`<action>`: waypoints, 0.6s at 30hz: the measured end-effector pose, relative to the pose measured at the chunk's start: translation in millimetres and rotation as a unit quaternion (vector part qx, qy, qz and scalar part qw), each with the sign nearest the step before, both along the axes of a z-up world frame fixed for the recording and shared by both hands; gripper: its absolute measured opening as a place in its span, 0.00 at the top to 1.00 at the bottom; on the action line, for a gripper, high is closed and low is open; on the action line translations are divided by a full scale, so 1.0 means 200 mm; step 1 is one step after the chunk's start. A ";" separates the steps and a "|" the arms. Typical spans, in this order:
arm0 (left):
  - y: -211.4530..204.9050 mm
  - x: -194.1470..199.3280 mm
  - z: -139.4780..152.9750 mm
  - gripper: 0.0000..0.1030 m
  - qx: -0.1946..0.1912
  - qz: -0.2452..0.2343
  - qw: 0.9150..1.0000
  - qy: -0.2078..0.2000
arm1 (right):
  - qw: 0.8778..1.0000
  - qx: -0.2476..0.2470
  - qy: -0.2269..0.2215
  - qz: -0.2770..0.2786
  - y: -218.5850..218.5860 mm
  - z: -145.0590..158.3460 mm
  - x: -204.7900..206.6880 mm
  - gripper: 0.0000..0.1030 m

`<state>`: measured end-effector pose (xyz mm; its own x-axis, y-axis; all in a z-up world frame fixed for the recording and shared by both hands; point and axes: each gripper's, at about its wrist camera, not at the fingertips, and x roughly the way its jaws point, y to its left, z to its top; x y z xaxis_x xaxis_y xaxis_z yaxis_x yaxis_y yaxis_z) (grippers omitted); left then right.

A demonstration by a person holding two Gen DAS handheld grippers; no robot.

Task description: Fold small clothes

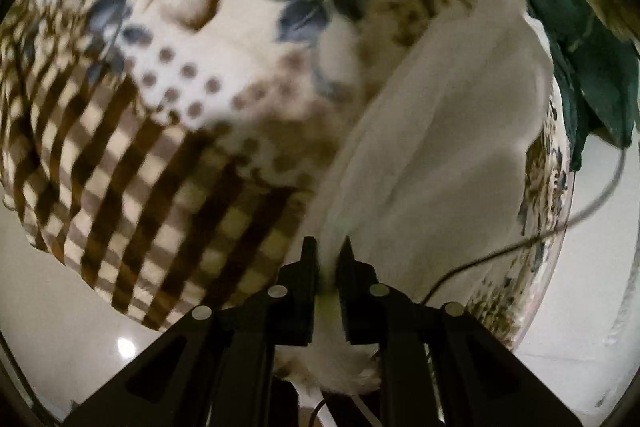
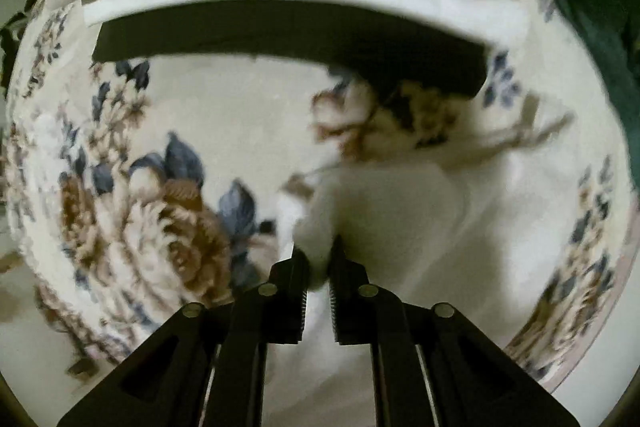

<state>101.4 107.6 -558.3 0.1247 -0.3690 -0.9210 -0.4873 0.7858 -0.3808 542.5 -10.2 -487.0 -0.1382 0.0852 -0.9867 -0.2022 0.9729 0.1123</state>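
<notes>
White garment (image 1: 432,131) blurred, pinched by left gripper (image 1: 329,247) and right gripper (image 2: 318,251).

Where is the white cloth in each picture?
Left wrist view: the white cloth runs from the top right down into the left gripper.
Right wrist view: the white cloth sits at lower middle, pinched by the right gripper.
Shared landmark: the flowered blanket under it.
</notes>
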 end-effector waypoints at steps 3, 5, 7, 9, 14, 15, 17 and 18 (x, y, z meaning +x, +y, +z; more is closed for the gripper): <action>0.12 -0.05 -0.04 0.90 -0.050 0.017 0.999 0.012 | 0.998 0.063 0.025 -0.011 -0.10 0.07 -0.15 0.47; 0.19 -0.08 -0.05 0.88 -0.073 0.025 0.997 0.022 | 0.997 0.078 0.024 -0.007 -0.17 0.12 -0.29 0.42; 0.24 -0.10 -0.04 0.88 -0.080 0.023 0.996 0.026 | 0.996 0.082 0.031 -0.004 -0.29 0.15 -0.51 0.42; 0.26 -0.09 -0.04 0.88 -0.076 0.013 0.996 0.033 | 0.995 0.080 0.051 -0.020 -0.46 0.12 -0.75 0.42; 0.18 -0.02 -0.06 0.87 -0.077 -0.036 0.995 0.049 | 0.986 0.060 0.122 -0.099 -0.83 -0.11 -1.36 0.42; 0.16 -0.01 -0.07 0.87 -0.078 -0.045 0.995 0.050 | 0.979 0.069 0.145 -0.129 -0.91 -0.19 -1.48 0.42; 0.10 0.02 -0.08 0.87 -0.070 -0.061 0.994 0.054 | 0.966 0.086 0.171 -0.171 -1.00 -0.32 -1.64 0.42; 0.08 0.03 -0.09 0.87 -0.066 -0.067 0.994 0.056 | 0.964 0.088 0.173 -0.182 -1.03 -0.37 -1.69 0.42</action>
